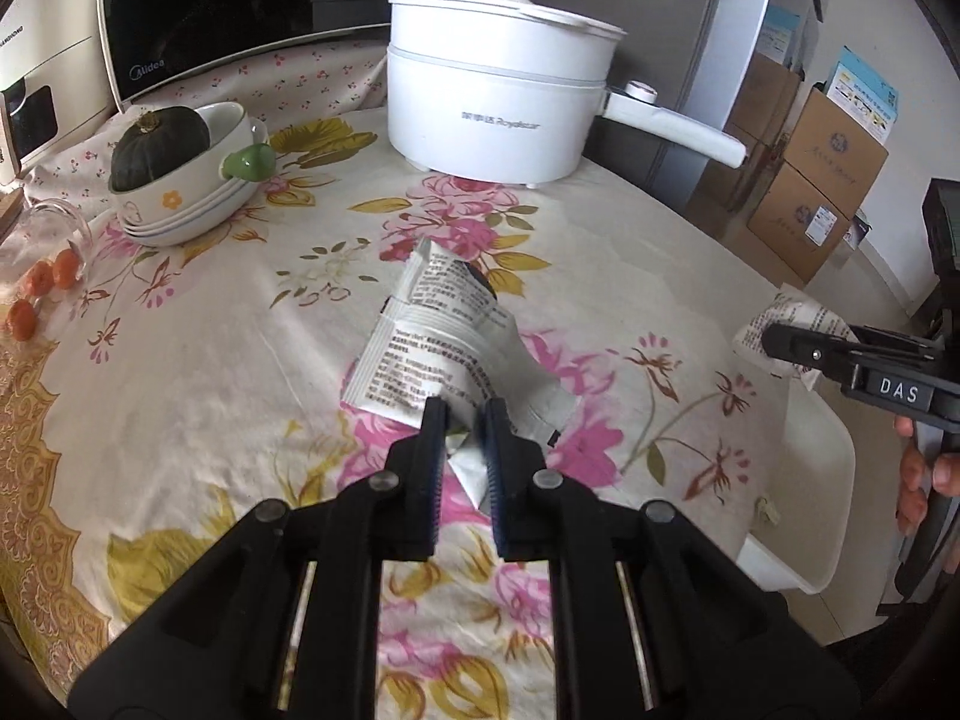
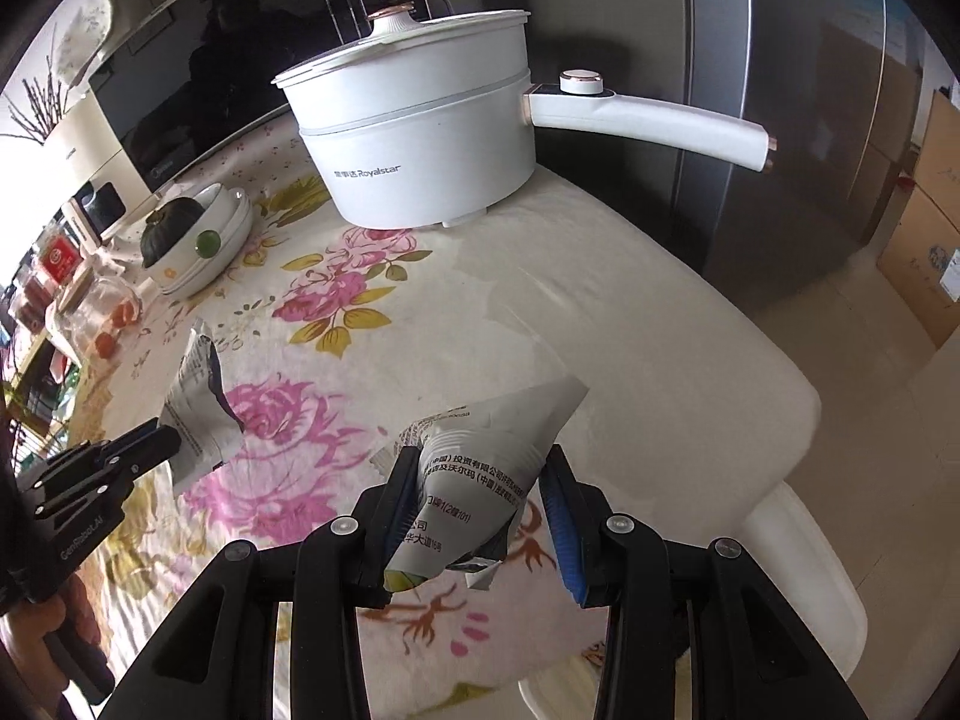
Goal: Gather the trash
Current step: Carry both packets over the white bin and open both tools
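The left gripper [image 1: 461, 420] has its jaws pinched narrow on the lower corner of a crumpled white printed foil wrapper [image 1: 438, 342]; that wrapper's long axis runs up and away from the jaws, lifted clear above the bench [image 1: 180, 390]; the right gripper [image 2: 480, 468] holds a second crumpled white printed packet [image 2: 480, 480] between jaws set partly apart, the packet bulging between the blue pads [image 2: 561, 516] and fanning upward past them; both pieces of trash are thus already in hand, one to each arm; the coming move, as I judge it, turns on a white plastic bin [image 1: 816, 480] standing at the bench's near right edge, below and just beside the right gripper, so the right hand is the nearer and the left must cross over; the bench wears a cream floral cloth; farther back sit stacked white bowls holding a dark green squash [image 1: 159, 147], and a white lidded electric pot with a long handle [image 1: 498, 96]; behind stand a black microwave [image 1: 228, 12], a grey refrigerator [image 2: 780, 120] and cardboard boxes [image 1: 822, 180].
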### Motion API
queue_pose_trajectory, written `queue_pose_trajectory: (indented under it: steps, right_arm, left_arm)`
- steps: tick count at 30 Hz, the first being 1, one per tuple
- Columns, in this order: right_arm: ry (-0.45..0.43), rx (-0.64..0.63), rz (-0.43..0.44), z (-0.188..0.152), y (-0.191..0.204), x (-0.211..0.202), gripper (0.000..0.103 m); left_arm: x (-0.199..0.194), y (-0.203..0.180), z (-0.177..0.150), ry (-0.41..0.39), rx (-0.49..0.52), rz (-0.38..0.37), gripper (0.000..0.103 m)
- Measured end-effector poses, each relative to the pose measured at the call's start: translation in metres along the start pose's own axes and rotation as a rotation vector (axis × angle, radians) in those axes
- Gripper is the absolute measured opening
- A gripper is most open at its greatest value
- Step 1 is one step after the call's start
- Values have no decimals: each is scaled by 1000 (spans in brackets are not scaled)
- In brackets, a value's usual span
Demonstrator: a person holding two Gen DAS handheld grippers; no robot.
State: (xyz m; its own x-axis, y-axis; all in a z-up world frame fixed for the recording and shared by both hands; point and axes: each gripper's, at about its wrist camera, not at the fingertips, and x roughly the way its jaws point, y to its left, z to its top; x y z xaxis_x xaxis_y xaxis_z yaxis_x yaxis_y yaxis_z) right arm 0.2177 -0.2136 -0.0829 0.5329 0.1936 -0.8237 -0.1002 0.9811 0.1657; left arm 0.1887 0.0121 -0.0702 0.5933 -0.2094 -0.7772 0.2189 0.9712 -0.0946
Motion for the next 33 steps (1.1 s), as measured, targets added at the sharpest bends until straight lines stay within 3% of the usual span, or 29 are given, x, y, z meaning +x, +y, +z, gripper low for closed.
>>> queue_pose_trajectory:
  steps: [8,14,21,26,33]
  right_arm:
    - [11,-60,13,-35,-3,-46,41]
    - [6,-105,-25,-59,-21,-74,41]
    - [-19,-120,-116,-88,-57,-98,41]
    - [-37,-100,-129,-97,-82,-110,41]
    - [2,-50,-169,-112,-125,-106,41]
  left_arm:
    - [-34,-36,-30,-7,35,-55,14]
    - [-48,-66,-46,-8,70,-95,14]
    - [-45,-107,-55,-13,97,-189,14]
    - [-37,-144,-60,2,152,-249,14]
    - [-18,-189,-68,43,233,-298,14]
